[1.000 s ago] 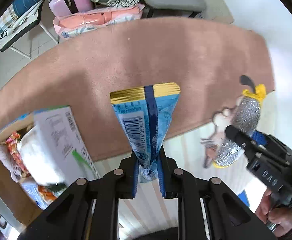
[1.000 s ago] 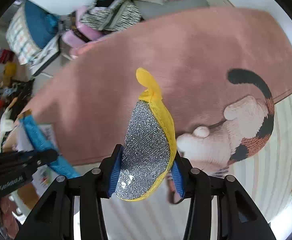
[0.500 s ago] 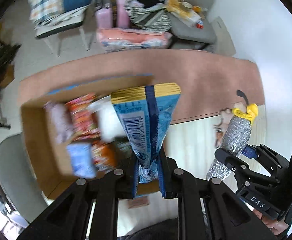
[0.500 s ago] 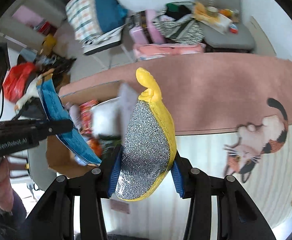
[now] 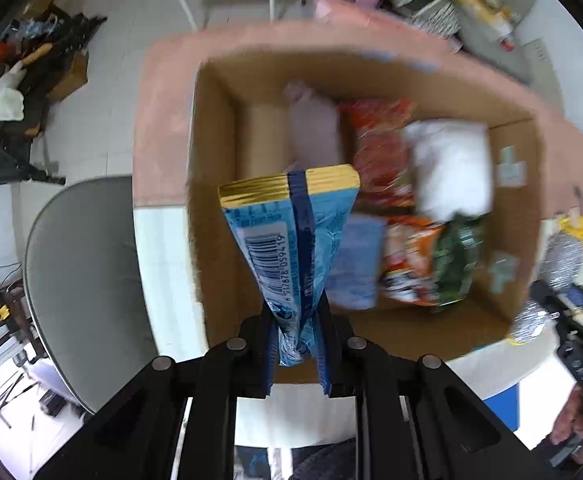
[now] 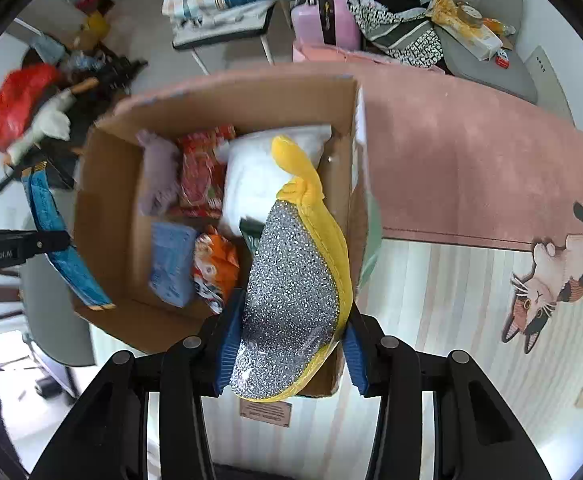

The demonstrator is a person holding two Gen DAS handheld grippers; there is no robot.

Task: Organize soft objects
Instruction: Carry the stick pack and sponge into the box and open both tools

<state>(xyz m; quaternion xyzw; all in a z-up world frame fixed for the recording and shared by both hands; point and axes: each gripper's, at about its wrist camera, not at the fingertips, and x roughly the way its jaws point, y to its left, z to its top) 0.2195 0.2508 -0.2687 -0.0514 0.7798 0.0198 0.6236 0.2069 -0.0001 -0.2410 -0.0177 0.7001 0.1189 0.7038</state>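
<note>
Over the open cardboard box [image 5: 219, 184], both grippers hang pointing down. L gripper [image 5: 297, 354]: jaws pinching the bottom end of a blue snack packet [image 5: 291, 236] w/ gold top seal, barcode facing the camera. R gripper [image 6: 287, 350]: jaws clamped on a silver glitter pouch [image 6: 291, 300] w/ yellow trim, sitting above the box's right wall. Box holds a white soft pack [image 6: 259, 172], red packet [image 6: 203, 172], orange packet [image 6: 215, 264], pale blue pack [image 6: 171, 264], pinkish item [image 6: 157, 176]. Box rests on pink rug [image 6: 471, 160].
</note>
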